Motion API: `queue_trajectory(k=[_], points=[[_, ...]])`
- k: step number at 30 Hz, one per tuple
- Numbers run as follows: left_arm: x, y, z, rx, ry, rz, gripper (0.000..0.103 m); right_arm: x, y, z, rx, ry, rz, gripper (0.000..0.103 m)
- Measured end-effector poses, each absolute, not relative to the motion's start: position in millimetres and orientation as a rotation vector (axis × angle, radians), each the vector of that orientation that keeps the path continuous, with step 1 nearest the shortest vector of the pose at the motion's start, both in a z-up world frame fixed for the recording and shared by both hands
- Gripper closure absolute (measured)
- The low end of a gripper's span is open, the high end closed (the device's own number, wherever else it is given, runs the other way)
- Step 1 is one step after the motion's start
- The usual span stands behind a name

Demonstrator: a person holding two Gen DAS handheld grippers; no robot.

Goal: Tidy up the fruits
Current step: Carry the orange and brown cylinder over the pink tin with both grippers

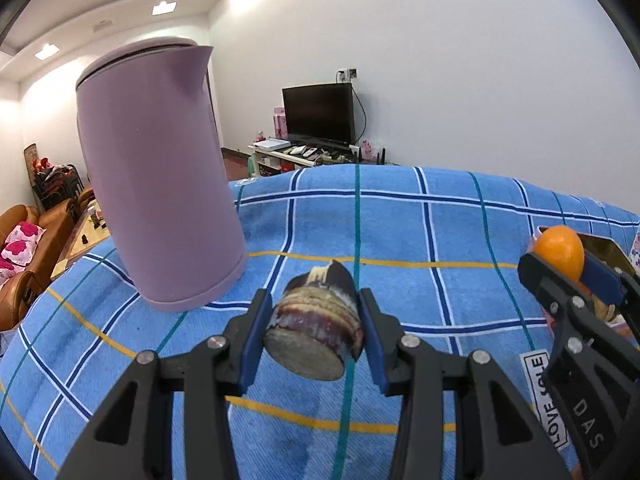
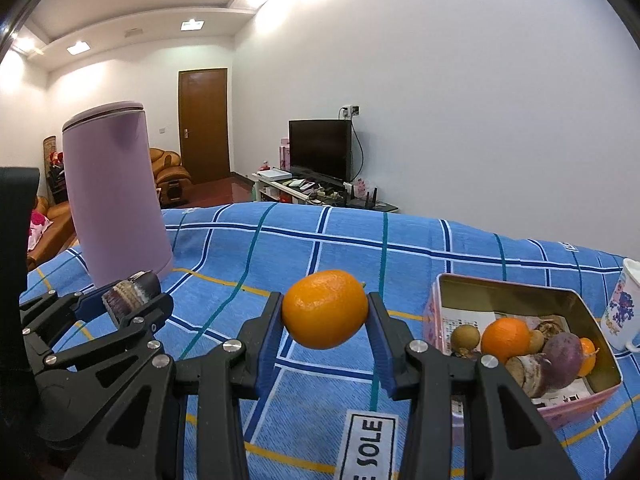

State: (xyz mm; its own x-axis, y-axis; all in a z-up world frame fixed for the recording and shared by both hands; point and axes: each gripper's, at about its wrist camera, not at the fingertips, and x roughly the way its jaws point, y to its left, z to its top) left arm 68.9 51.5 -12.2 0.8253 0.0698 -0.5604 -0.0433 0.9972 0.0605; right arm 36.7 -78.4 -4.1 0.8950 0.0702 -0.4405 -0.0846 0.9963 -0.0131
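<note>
Both grippers loaded and held above the cloth: left gripper [image 1: 316, 330] pinching a sugarcane piece [image 1: 316, 326], right gripper [image 2: 325, 320] pinching an orange [image 2: 325, 309].

Left: blue pads press the 2 sides of the dark-skinned cane stub, cut end facing the camera, over the blue checked tablecloth [image 1: 400, 232] just beside the purple kettle [image 1: 156, 176]. Right: orange clamped mid-air between the pads, to the left of the pink tin box [image 2: 520, 300]. Box sits on the cloth with its lid off and holds another orange [image 2: 506, 338], a small brown round fruit [image 2: 465, 336], a purple round fruit [image 2: 566, 356] and more cane pieces. White floral mug [image 2: 622, 312] stands just right of the box. In the left view, the orange [image 1: 560, 252] shows at the right edge, in front of the box.
</note>
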Motion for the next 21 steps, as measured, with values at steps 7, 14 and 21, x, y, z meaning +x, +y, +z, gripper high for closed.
queue_trajectory(k=[7, 14, 21], points=[[61, 44, -12, 0.044, 0.594, 0.053, 0.057, 30, -83, -3, -0.036, 0.452, 0.07, 0.06], [56, 38, -12, 0.042, 0.595, 0.045, 0.057, 24, -90, -3, -0.03, 0.453, 0.061, 0.06], [50, 31, -12, 0.037, 0.6, 0.038, 0.057, 20, -93, -3, -0.035, 0.451, 0.059, 0.06]])
